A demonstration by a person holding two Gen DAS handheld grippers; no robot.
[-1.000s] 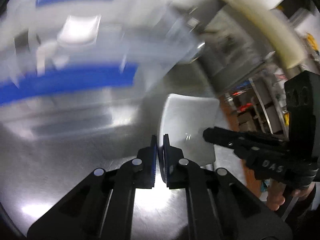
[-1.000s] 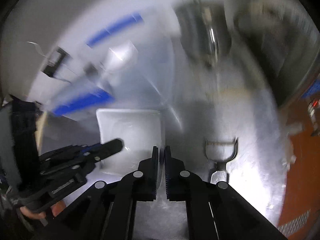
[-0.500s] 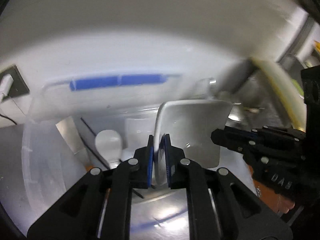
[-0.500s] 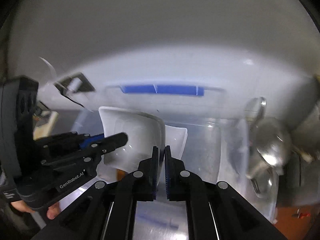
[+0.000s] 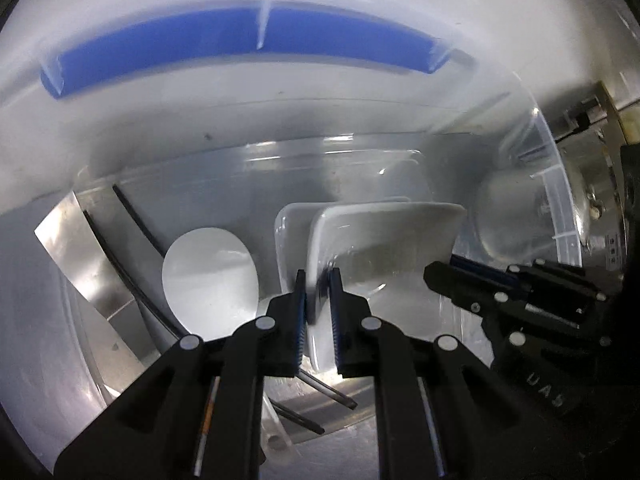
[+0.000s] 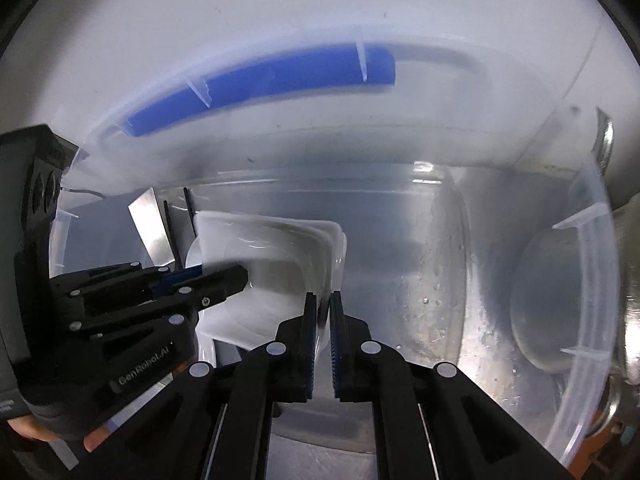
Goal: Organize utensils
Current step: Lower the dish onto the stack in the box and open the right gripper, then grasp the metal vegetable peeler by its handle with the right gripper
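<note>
I hold a white square dish (image 5: 380, 248) by two edges, low inside a clear plastic bin (image 5: 556, 184) with a blue handle (image 5: 240, 36). My left gripper (image 5: 318, 280) is shut on the dish's left rim. My right gripper (image 6: 323, 300) has the dish's right rim (image 6: 272, 248) between its pads, and its jaws are starting to open. Each gripper shows in the other's view: the right gripper (image 5: 436, 276) and the left gripper (image 6: 236, 276). A second white square dish (image 5: 292, 232) stands just behind the held one.
Inside the bin at the left lie a white oval piece (image 5: 208, 272), a steel blade (image 5: 76, 248) and thin black sticks (image 5: 136, 232). The bin's right half (image 6: 420, 280) holds nothing. A metal vessel (image 5: 592, 208) stands outside the right wall.
Both grippers have carried the dish from the steel counter over the bin and down into it. The bin's walls now surround them, and the dish sits close in front of the second dish.
</note>
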